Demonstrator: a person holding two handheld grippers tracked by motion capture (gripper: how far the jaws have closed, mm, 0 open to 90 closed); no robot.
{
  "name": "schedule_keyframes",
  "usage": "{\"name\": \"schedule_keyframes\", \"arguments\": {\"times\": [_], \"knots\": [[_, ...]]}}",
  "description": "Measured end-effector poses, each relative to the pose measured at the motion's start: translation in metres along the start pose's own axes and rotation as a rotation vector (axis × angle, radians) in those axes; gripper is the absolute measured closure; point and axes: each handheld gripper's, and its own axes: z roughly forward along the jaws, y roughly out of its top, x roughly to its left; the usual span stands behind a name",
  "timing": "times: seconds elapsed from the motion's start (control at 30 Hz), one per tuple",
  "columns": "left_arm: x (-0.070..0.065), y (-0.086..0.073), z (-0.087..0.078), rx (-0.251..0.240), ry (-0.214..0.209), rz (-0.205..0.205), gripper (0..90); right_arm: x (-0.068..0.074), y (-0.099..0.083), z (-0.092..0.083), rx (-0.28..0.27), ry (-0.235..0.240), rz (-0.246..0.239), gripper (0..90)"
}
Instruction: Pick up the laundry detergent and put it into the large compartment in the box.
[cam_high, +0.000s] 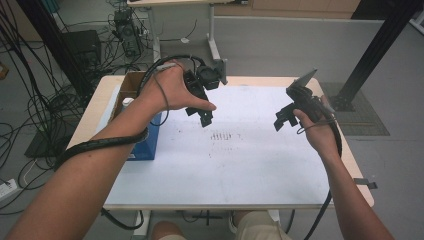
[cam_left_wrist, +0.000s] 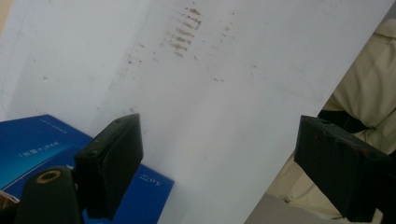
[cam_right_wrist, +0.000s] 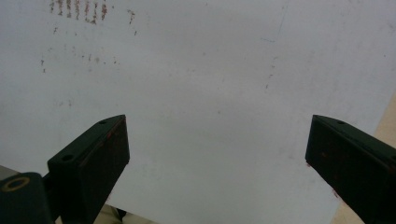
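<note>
My left gripper hangs above the white sheet on the table, near its back left part, beside the blue box. In the left gripper view its own jaws stand wide apart with nothing between them, and the blue box lies under the left jaw. My right gripper is held above the right side of the sheet. Its jaws are spread wide over bare white sheet, holding nothing.
Brown smudge marks stain the middle of the sheet. An open cardboard box with a white-capped bottle stands at the table's left edge. Cables and a computer case lie on the floor behind.
</note>
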Motion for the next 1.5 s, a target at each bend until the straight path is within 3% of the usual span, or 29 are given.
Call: {"name": "schedule_keyframes", "arguments": {"times": [0.3, 0.73, 1.5], "knots": [[0.0004, 0.003, -0.003, 0.008, -0.016, 0.039, 13.6, -0.0024, 0.0001, 0.0014, 0.0, 0.006, -0.002, 6.1], [0.0022, 0.0023, -0.0016, 0.029, -0.038, 0.02, 11.2, -0.0017, 0.0013, 0.0003, 0.0, 0.004, 0.001, 6.1], [0.0029, 0.0044, -0.0036, 0.03, -0.049, 0.045, 10.3, -0.0031, 0.0023, 0.0009, 0.003, 0.001, 0.002, 6.1]]}}
